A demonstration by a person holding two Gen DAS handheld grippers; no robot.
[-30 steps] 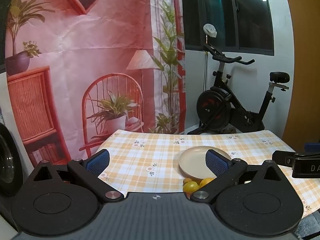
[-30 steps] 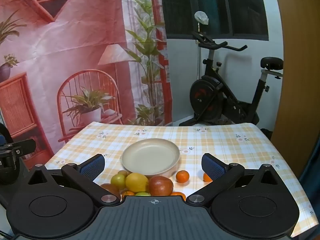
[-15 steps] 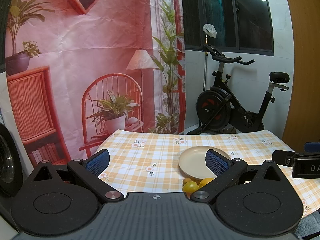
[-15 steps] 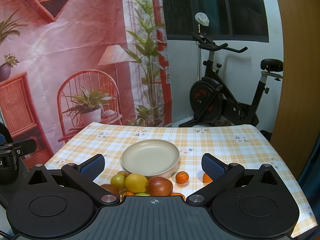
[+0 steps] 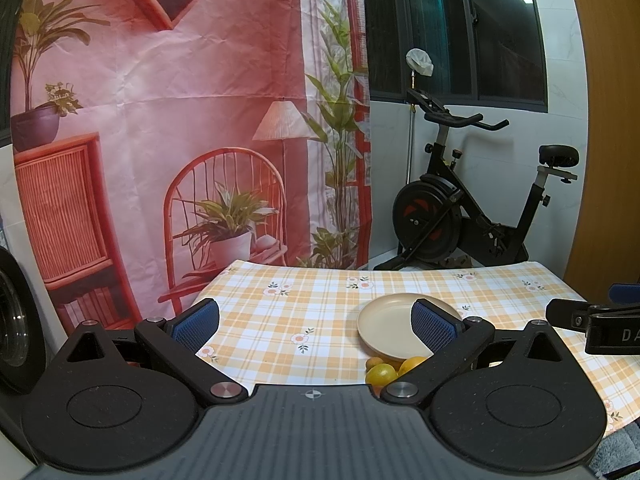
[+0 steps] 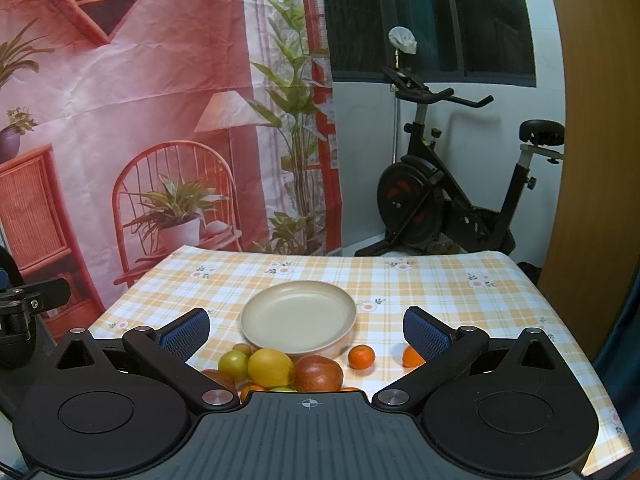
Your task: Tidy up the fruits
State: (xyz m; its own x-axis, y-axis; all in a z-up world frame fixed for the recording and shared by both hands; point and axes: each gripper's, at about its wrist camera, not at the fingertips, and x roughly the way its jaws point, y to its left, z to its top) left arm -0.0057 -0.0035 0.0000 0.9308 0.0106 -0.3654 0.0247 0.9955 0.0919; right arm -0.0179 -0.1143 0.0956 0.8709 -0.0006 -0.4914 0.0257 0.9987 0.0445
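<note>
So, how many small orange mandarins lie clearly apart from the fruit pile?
2: one mandarin right of the plate, another partly behind the right finger. More may be hidden.

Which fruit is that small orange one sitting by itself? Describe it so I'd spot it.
Find the beige plate on the checked tablecloth. Just off its near right rim sits a small mandarin. Unlike the heap beside the red apple, it touches nothing.

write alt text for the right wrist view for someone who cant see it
An open right gripper hovers over a checked tablecloth, facing an empty beige plate. Loose fruit lies in front of the plate: a yellow lemon, a red apple, a green fruit and two small oranges. An exercise bike stands behind.
</note>
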